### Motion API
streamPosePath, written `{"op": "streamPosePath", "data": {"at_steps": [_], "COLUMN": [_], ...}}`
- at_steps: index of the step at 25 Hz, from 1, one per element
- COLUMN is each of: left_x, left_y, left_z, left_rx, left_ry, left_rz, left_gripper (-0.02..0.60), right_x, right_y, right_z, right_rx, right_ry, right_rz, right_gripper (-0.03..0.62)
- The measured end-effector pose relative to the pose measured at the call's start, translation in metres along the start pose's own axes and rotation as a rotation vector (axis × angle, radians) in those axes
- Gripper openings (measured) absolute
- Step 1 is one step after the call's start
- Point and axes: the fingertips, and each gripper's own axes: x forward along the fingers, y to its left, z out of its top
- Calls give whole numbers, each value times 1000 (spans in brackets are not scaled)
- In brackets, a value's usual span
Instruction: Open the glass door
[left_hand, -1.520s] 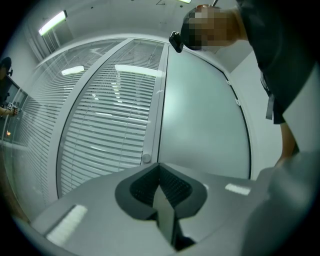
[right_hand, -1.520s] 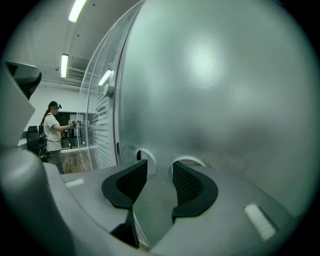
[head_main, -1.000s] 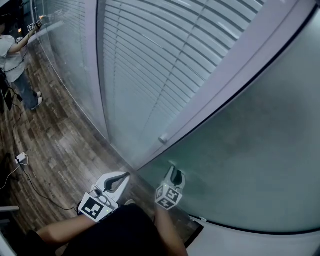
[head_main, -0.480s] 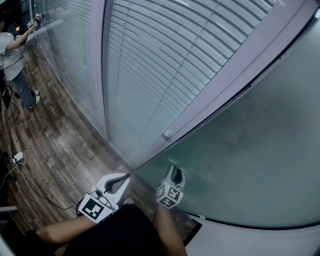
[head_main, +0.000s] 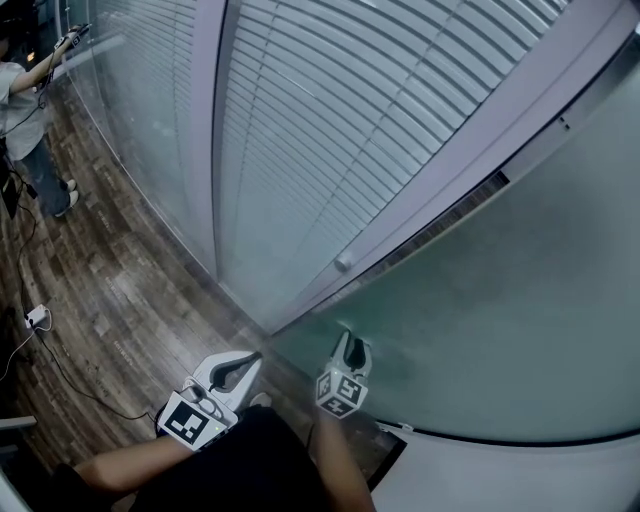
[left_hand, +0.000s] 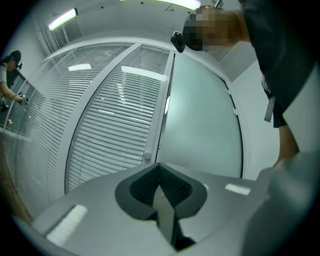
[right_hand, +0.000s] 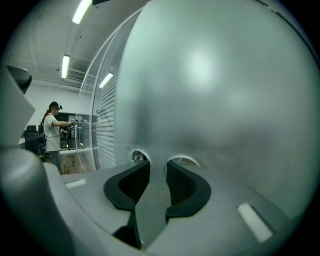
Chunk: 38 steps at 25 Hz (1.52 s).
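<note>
The frosted glass door (head_main: 500, 300) fills the right of the head view, its edge running along a pale frame post (head_main: 440, 170) with a narrow dark gap between them. My right gripper (head_main: 350, 345) stands open, its fingertips up against the lower part of the door, with nothing between the jaws. In the right gripper view the glass door (right_hand: 210, 90) looms just past the right gripper (right_hand: 157, 162). My left gripper (head_main: 250, 360) is shut and empty, held off the glass to the left. From the left gripper (left_hand: 159, 167) the door (left_hand: 200, 110) shows beside the blinds.
A glass wall with slatted blinds (head_main: 300, 130) runs left of the door, with a small round knob (head_main: 343, 263) on the frame. A person (head_main: 25, 110) stands far left on the wooden floor (head_main: 110, 290), where a cable and adapter (head_main: 38, 318) lie.
The door has swung away from the frame post: the dark gap along its edge has widened and now shows slats behind. Both grippers keep about the same places in view.
</note>
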Motion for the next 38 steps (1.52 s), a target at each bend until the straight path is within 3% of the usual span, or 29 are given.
{"op": "streamPosePath", "data": {"at_steps": [10, 19, 23, 29, 38], "left_x": [-27, -61, -83, -100, -118], "left_y": [-10, -35, -41, -48, -73], "left_z": [17, 43, 42, 32, 48], "left_rx": [-40, -79, -91, -137, -106], "left_ry": [-5, -12, -25, 20, -61], "left_rz": [-32, -118, -148, -173, -176], "left_gripper": [0, 0, 0, 0, 0], "right_x": [-35, -86, -111, -144, -192], "right_y": [15, 32, 38, 46, 61], "right_z": [6, 24, 17, 15, -5], "right_rx": [1, -31, -37, -54, -75], "right_ry": [-7, -20, -33, -45, -22], "right_rz": [19, 46, 32, 65, 150], "right_gripper": [106, 106, 106, 107, 107]}}
